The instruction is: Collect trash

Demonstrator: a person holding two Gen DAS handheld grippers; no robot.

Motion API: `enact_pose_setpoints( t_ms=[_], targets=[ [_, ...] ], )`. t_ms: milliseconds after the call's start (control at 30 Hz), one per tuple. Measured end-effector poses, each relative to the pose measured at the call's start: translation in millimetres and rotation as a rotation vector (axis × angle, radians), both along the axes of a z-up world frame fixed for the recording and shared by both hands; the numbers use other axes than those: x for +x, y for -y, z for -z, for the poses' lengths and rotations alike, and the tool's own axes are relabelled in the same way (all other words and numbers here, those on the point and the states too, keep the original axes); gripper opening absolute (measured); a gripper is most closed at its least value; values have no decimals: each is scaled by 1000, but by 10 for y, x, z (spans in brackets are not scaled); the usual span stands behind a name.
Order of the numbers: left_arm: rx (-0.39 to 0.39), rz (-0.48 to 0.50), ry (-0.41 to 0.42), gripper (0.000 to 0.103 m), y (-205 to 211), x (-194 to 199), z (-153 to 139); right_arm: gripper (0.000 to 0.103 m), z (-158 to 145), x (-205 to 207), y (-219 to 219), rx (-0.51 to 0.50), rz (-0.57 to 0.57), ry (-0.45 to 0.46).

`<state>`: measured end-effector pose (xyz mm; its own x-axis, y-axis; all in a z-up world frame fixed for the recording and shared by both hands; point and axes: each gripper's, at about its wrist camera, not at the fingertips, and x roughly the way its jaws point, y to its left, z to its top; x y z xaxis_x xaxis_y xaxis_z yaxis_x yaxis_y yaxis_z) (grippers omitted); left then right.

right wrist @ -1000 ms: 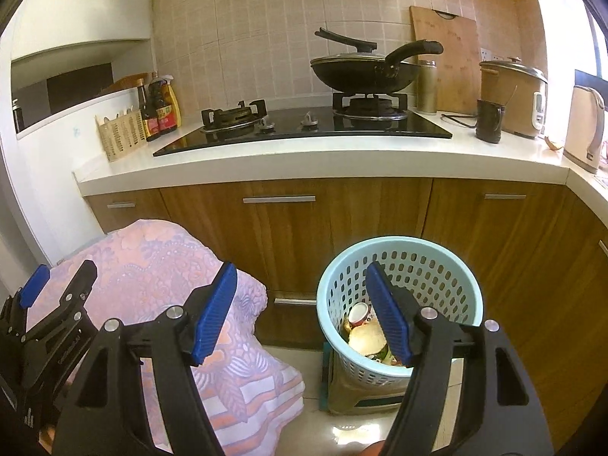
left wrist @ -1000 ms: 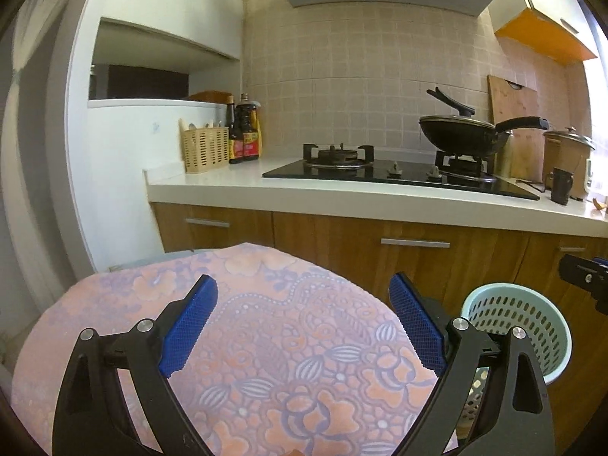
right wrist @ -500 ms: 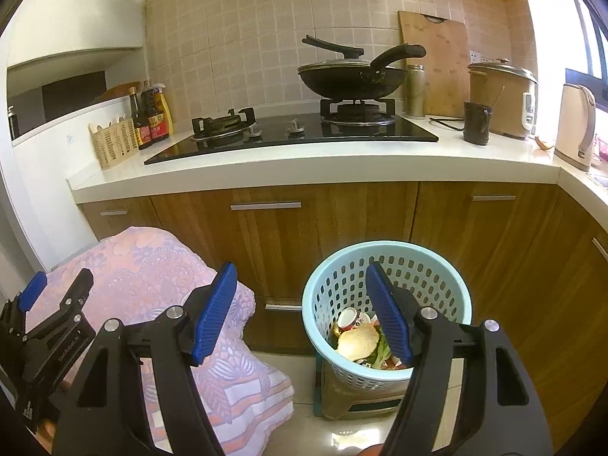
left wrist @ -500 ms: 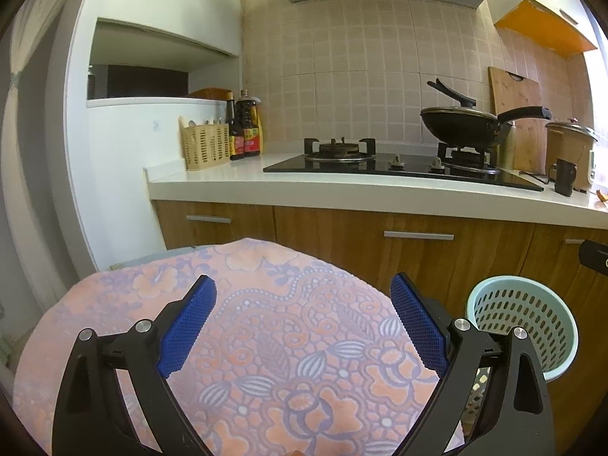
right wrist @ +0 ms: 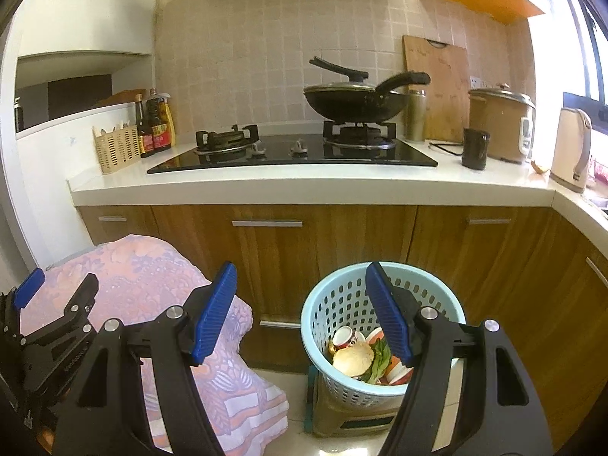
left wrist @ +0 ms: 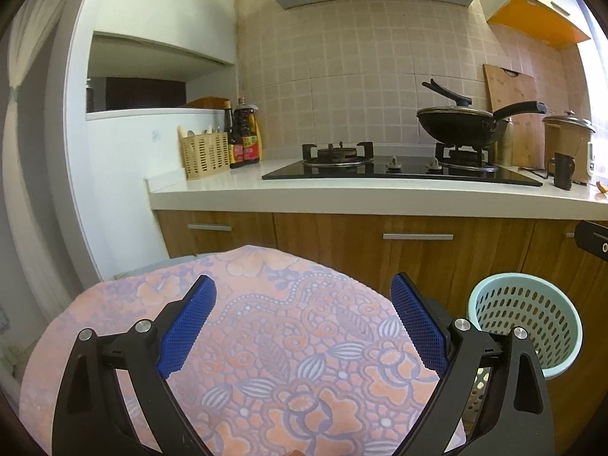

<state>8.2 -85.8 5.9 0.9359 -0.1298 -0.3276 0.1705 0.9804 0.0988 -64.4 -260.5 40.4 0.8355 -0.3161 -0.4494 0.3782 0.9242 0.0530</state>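
A: Left hand-held gripper (left wrist: 302,319) is held spread above a floral pink-and-lilac cloth (left wrist: 266,342); nothing is gripped between the ribbed blue pads (left wrist: 186,326). What is recorded on the right?

B: Right hand-held gripper (right wrist: 302,311) is likewise spread wide and empty, held in front of the wood-grain cabinet fronts (right wrist: 323,239). Trash is seen inside a round, perforated pale-blue plastic basket (right wrist: 342,296) on the floor: a crushed can (right wrist: 345,336), a pale round piece (right wrist: 353,357), green leaves (right wrist: 380,361).

A: Basket position?

B: Just beside the draped cloth, set on a low stool (right wrist: 342,414), below the white counter (right wrist: 304,184). A lidded black wok (right wrist: 355,100) is noted on the glossy hob (right wrist: 292,155).
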Motion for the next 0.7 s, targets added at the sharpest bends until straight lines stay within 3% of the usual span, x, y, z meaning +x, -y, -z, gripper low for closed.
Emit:
enact_pose_setpoints(
  t_ms=[700],
  targets=[
    [-30, 5, -11, 90, -49, 25, -7, 66, -23, 67, -100, -16, -15, 8]
  ],
)
